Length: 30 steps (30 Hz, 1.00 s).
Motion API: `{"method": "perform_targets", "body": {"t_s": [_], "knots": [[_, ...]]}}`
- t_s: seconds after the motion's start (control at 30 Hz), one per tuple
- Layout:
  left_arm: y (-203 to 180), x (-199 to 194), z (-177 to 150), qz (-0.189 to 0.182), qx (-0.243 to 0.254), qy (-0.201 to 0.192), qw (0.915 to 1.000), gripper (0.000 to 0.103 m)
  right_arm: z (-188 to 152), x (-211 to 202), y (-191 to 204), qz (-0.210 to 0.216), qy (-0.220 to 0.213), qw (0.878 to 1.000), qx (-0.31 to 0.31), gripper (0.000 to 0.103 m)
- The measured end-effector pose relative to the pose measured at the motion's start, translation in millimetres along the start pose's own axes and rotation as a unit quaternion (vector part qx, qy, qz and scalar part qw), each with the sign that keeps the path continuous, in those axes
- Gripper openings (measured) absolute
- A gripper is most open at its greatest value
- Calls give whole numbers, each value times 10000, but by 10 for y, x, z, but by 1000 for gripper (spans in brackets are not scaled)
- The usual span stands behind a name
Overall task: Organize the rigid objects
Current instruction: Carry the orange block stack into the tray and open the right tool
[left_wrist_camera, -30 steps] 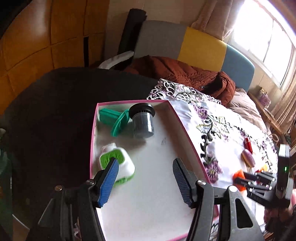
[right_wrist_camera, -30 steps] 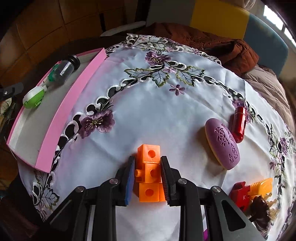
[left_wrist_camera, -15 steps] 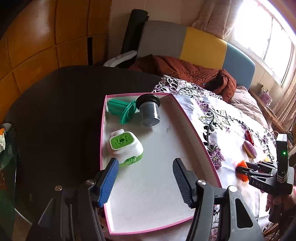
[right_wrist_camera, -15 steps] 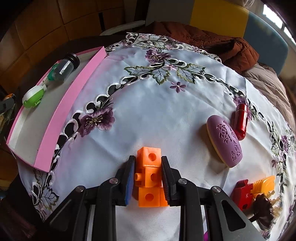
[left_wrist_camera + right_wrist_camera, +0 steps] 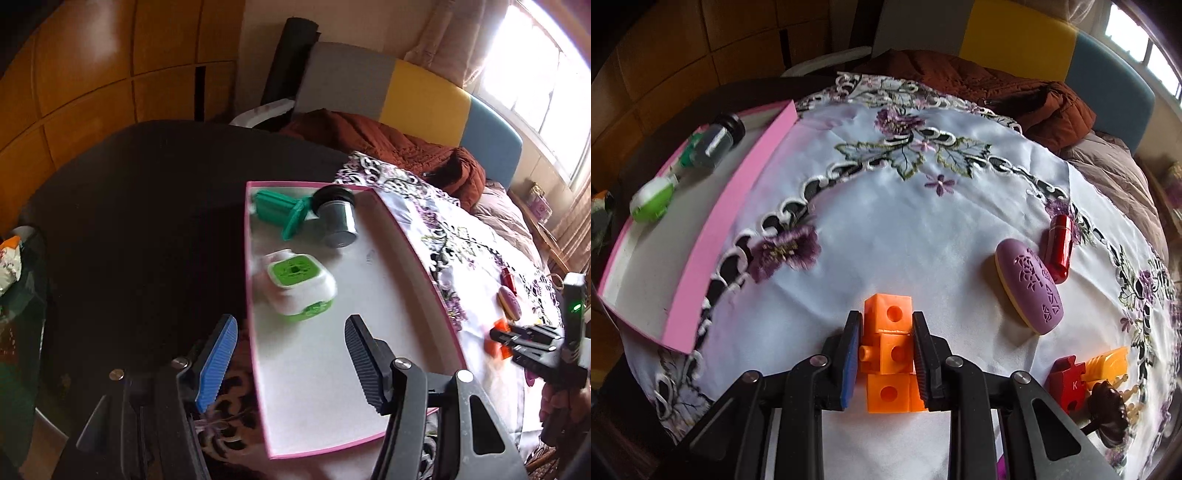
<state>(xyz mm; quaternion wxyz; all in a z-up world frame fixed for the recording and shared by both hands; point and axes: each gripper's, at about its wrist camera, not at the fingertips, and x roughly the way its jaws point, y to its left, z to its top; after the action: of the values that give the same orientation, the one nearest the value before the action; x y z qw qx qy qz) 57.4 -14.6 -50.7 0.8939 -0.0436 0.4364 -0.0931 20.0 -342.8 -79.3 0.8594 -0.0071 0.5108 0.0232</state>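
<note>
My right gripper (image 5: pixel 886 325) is shut on a stack of orange cubes (image 5: pixel 889 345) that rests on the white flowered tablecloth (image 5: pixel 886 229). A pink-rimmed tray (image 5: pixel 413 254) holds a green and white case (image 5: pixel 299 288), a dark jar (image 5: pixel 338 218) and a green clip (image 5: pixel 282 212). My left gripper (image 5: pixel 291 343) is open and empty above the tray's near left edge. The tray also shows in the right wrist view (image 5: pixel 716 240). The right gripper (image 5: pixel 517 341) with the orange cubes (image 5: pixel 496 345) shows at the right of the left wrist view.
A purple oval case (image 5: pixel 1028 288) and a red capsule (image 5: pixel 1060 247) lie on the cloth to the right. A red puzzle piece (image 5: pixel 1067 384), a yellow comb piece (image 5: pixel 1108 363) and a dark brown object (image 5: pixel 1108 413) lie at the near right. A brown jacket (image 5: pixel 997 92) lies behind the table.
My left gripper has drawn back and to the left, so its blue finger now sits outside the tray's left rim. My right gripper stays shut on the orange cubes, shifted slightly.
</note>
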Motion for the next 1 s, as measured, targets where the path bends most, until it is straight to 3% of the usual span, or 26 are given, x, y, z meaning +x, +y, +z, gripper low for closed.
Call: {"method": "perform_targets", "body": {"t_s": [0.13,0.23,0.4,0.53,0.67,0.9,1.0], "knots": [[185,6,-32,52,-192,34,9998,61,258,-255,258,454,-417,9981,59,26],[284,8,-50,-2,-308,49,9995,61,479,-291,651,773,-507,9954,-232,26],[356,-16,-53,-54,-337,-9,9994,61,770,-72,1327,1135,-326,9912,-599,26],[420,-12,-61,-65,-376,24,9993,61,922,214,1646,1326,-7,9896,-562,26],[489,10,-82,-97,-460,67,9989,60,1029,453,1836,1282,190,9904,-473,26],[489,51,-96,-115,-457,97,9988,60,1161,645,1910,1379,140,9903,-90,28],[485,39,-95,-99,-439,68,9990,60,1121,584,1891,1375,16,9905,-92,42]]}}
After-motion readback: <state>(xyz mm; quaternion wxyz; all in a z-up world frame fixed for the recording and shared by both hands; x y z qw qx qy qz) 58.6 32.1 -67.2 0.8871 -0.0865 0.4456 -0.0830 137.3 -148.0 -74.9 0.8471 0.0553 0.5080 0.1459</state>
